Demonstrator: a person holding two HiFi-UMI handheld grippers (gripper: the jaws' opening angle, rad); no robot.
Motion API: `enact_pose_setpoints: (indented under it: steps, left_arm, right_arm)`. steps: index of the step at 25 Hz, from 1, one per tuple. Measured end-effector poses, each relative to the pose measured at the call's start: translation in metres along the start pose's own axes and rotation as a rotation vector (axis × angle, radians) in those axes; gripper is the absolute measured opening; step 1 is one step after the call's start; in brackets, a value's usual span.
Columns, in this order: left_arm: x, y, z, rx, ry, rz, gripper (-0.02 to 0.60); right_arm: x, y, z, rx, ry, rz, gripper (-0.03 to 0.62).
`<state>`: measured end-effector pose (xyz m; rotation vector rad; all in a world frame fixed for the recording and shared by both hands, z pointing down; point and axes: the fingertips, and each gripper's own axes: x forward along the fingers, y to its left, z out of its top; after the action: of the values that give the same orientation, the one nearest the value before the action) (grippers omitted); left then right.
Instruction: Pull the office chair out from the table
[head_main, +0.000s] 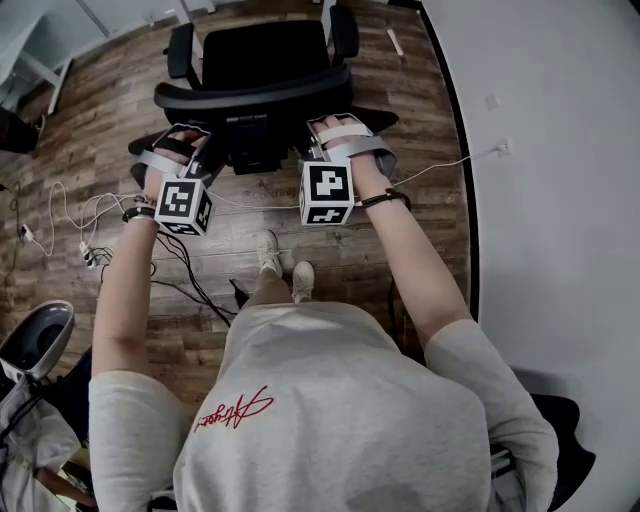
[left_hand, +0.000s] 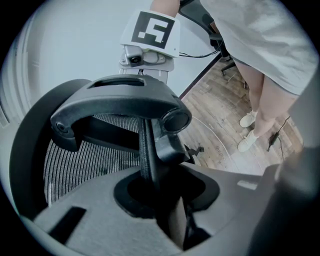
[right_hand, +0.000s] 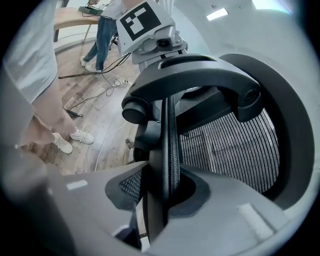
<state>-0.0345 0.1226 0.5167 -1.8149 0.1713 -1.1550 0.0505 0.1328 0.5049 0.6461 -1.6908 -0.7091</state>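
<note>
The black office chair (head_main: 262, 62) stands on the wood floor with its back toward me, left of the white table (head_main: 560, 150). My left gripper (head_main: 190, 142) is shut on the left part of the backrest's top edge, and my right gripper (head_main: 336, 130) is shut on its right part. In the left gripper view the jaws (left_hand: 150, 187) pinch the thin black mesh rim (left_hand: 146, 150) under the curved top bar (left_hand: 120, 97). The right gripper view shows the same grip: its jaws (right_hand: 165, 195) clamp the mesh rim (right_hand: 171, 145). The chair's base is hidden.
The table's dark edge (head_main: 452, 110) runs close along the chair's right side. Loose cables (head_main: 90, 215) lie on the floor at the left. My shoes (head_main: 285, 268) stand just behind the chair. A second chair's base (head_main: 560, 440) sits at the lower right.
</note>
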Motion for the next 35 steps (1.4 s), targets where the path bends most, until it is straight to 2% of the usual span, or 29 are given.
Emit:
enact_pose_setpoints:
  steps: [5, 20, 35]
  left_arm:
    - [-0.026, -0.032, 0.016, 0.014, -0.003, 0.021, 0.109]
    - [-0.044, -0.038, 0.023, 0.014, -0.011, 0.004, 0.109]
    - [-0.079, -0.076, 0.038, 0.021, -0.021, -0.003, 0.109]
  right_arm:
    - [-0.024, 0.032, 0.017, -0.013, 0.006, -0.033, 0.101]
    - [-0.039, 0.046, 0.024, 0.013, 0.022, 0.010, 0.103]
    - [-0.066, 0.082, 0.049, 0.013, 0.029, -0.004, 0.101]
